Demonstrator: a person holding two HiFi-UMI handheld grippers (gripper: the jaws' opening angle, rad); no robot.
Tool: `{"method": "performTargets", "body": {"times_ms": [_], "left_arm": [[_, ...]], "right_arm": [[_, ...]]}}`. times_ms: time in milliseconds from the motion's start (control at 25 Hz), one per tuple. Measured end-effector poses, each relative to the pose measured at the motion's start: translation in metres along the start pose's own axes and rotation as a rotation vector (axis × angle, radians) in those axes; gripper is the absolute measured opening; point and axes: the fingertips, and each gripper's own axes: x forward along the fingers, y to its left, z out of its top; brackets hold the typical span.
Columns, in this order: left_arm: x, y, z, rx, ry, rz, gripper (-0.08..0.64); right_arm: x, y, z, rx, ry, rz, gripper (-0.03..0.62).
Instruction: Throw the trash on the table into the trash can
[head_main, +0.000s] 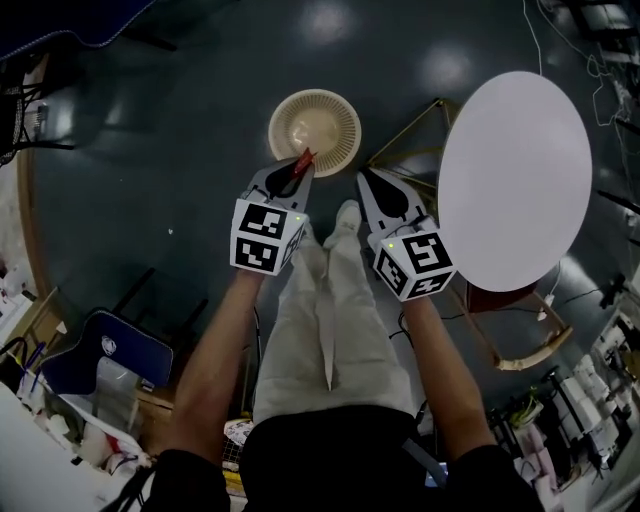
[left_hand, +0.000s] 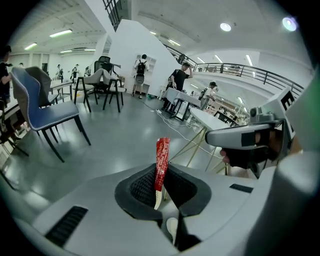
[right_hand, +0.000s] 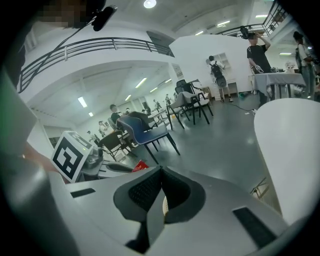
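While the left tool (head_main: 298, 168) pinches a thin red wrapper (left_hand: 161, 160) by the ribbed round bin (head_main: 346, 128), the right tool (head_main: 368, 182) sits closed.

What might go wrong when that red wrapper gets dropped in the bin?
1. The left gripper holds the red wrapper near the trash can's rim, not over its middle, so it might land on the floor.
2. The wrapper is a thin strip pinched between the jaws; it may cling to them or flutter sideways when let go.
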Motion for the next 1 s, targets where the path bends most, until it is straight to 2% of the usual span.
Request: {"method": "performTargets", "body": {"times_ms": [400, 1000], "left_arm": [[0.076, 0.023, -0.049, 0.02, 0.078, -0.011, 0.043], [0.165, 0.054, -0.112, 0.032, 0.144, 0.012, 0.043]], "right_arm": [[0.035, -0.041, -0.048, 0.003, 0.047, -0.012, 0.018], [0.075, -0.067, -0.102, -0.011, 0.107, 0.022, 0.018]]}}
